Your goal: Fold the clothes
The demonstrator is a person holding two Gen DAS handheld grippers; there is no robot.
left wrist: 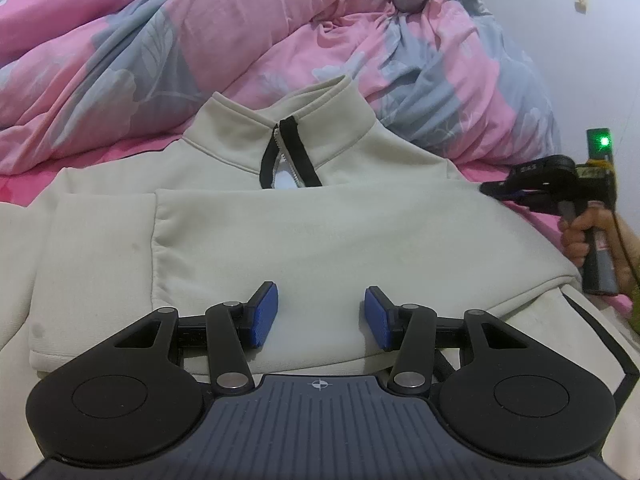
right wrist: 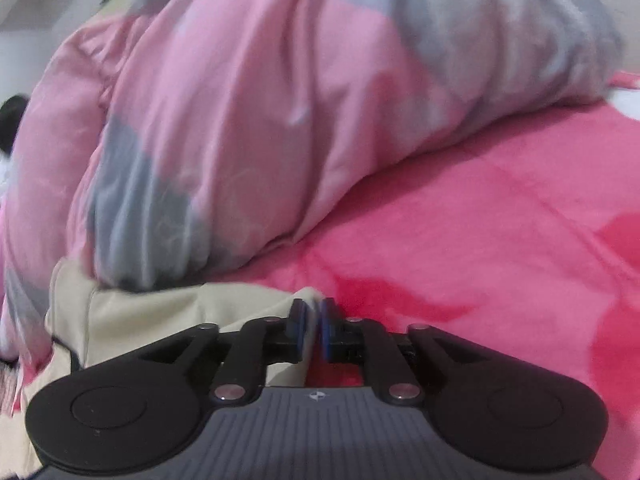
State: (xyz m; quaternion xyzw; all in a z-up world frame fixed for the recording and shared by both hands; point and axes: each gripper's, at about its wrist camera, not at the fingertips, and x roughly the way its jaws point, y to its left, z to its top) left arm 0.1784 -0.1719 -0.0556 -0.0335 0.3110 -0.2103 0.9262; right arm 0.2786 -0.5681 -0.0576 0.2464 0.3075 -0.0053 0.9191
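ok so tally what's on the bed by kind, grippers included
cream zip-neck sweatshirt: 1
pink and grey floral duvet: 1
pink bedsheet: 1
grippers: 2, the left gripper open over the sweatshirt, the right gripper closed at the sweatshirt's edge
total: 5

I am working in a home bedroom: a rumpled pink-and-grey floral quilt (left wrist: 248, 40) is heaped on a bed covered by a bright pink sheet (right wrist: 500, 216), with a plain pale lilac wall (left wrist: 560, 40) behind it.
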